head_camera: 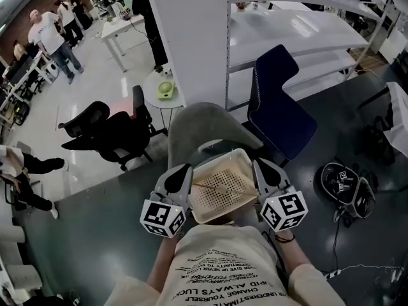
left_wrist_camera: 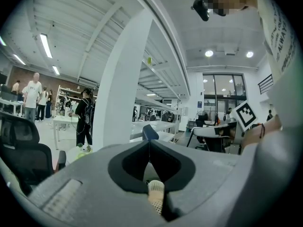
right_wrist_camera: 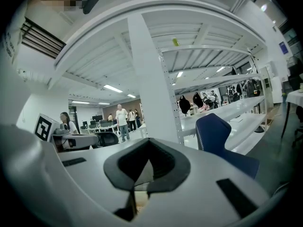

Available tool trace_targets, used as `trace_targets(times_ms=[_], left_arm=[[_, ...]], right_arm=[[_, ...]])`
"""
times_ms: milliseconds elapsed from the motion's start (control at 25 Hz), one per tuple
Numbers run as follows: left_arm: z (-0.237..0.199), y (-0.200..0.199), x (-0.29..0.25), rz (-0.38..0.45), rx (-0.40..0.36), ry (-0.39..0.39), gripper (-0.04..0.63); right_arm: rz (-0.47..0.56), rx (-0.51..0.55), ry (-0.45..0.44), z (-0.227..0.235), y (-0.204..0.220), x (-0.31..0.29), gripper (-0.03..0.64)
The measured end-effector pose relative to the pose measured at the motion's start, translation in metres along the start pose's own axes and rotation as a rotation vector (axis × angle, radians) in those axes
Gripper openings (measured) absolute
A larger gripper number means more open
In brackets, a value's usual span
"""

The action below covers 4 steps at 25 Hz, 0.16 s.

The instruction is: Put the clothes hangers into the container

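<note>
A beige perforated basket (head_camera: 223, 157), the container, hangs in front of my chest between the two grippers. A thin pale rod (head_camera: 213, 187) lies across its bottom; I cannot tell what it is. My left gripper (head_camera: 180, 171) is shut on the basket's left rim. In the left gripper view, the perforated rim (left_wrist_camera: 155, 193) sits pinched between the closed jaws of the left gripper (left_wrist_camera: 149, 143). On the other side, my right gripper (head_camera: 262, 166) is shut on the right rim. The right gripper view has the right gripper (right_wrist_camera: 149, 143) with jaws meeting and a beige strip of basket (right_wrist_camera: 139, 197) below them.
A grey chair (head_camera: 197, 123) stands right beyond the basket and a blue chair (head_camera: 280, 107) to its right. White shelving (head_camera: 287, 24) rises behind. A black office chair (head_camera: 108, 136) and a small round table (head_camera: 164, 89) are at left. Black gear (head_camera: 344, 187) lies on the floor at right.
</note>
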<state>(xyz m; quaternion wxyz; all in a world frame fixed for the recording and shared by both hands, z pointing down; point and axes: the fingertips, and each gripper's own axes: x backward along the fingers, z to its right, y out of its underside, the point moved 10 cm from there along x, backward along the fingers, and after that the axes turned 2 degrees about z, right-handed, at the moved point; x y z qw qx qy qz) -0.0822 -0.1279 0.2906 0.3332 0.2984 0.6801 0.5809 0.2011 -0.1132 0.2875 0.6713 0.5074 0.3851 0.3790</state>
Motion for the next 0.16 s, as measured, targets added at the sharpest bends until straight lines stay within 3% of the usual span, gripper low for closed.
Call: trace_targets(times_ms=[160], left_arm=[[0.0008,-0.0003,-0.0004,-0.003,0.003,0.003,0.023]], right_arm=[[-0.005,0.005,0.000,0.0003,0.0004,0.0011,0.002]])
